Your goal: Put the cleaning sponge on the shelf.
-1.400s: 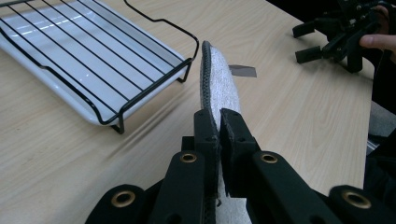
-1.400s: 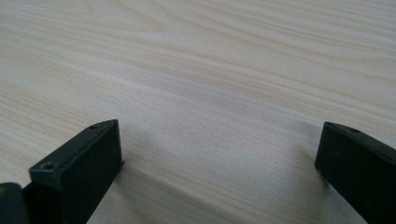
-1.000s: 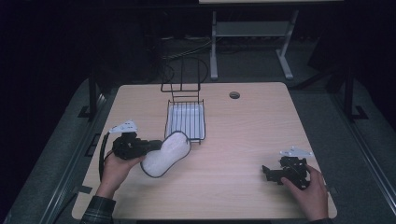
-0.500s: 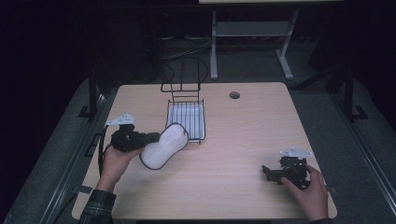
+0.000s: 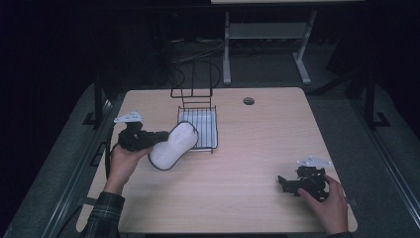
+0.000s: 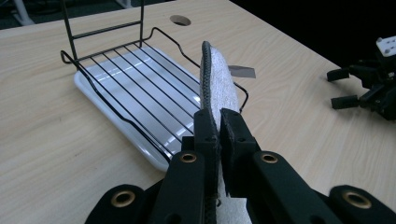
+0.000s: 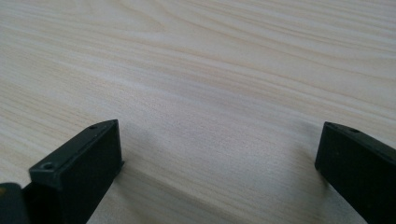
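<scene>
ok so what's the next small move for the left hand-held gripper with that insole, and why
Probably carry it a bit further over the wire rack and lower it in. The left hand-held gripper is shut on the white insole, held on edge just short of the rack's near rim, above the white tray beneath.

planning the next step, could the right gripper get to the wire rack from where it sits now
Probably yes. The right gripper rests with jaws open on the table, and bare wood lies between it and the wire rack. Only the white pad in the left gripper crowds the rack's left side.
</scene>
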A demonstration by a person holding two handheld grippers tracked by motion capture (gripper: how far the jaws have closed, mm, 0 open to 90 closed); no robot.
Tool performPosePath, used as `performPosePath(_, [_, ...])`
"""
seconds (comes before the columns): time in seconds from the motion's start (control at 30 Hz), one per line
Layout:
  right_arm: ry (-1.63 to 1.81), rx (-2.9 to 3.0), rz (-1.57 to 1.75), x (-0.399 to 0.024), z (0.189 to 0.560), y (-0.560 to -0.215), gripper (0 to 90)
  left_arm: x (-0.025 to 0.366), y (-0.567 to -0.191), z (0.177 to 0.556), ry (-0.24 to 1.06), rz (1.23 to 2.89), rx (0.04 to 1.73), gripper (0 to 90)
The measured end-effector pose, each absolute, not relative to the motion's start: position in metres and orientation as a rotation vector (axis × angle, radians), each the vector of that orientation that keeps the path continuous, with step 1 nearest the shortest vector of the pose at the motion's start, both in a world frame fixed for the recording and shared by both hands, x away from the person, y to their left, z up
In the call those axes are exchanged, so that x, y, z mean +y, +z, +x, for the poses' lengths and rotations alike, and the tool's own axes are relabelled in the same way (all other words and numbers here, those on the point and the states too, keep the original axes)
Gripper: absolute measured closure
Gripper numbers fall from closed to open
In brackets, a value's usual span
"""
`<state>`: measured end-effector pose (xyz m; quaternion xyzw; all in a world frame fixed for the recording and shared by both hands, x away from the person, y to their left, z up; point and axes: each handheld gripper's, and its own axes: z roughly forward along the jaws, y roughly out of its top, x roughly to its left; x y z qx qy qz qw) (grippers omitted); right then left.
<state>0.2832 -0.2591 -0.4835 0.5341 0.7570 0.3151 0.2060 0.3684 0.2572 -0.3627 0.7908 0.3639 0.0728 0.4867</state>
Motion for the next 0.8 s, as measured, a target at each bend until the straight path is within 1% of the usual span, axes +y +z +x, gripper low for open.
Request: performPosePath(0.8, [0.877, 2.111, 1.486, -0.259, 0.283, -0.484, 0.1, 0.242, -0.351, 0.411, 0.207, 1.923, 0.901, 85.9])
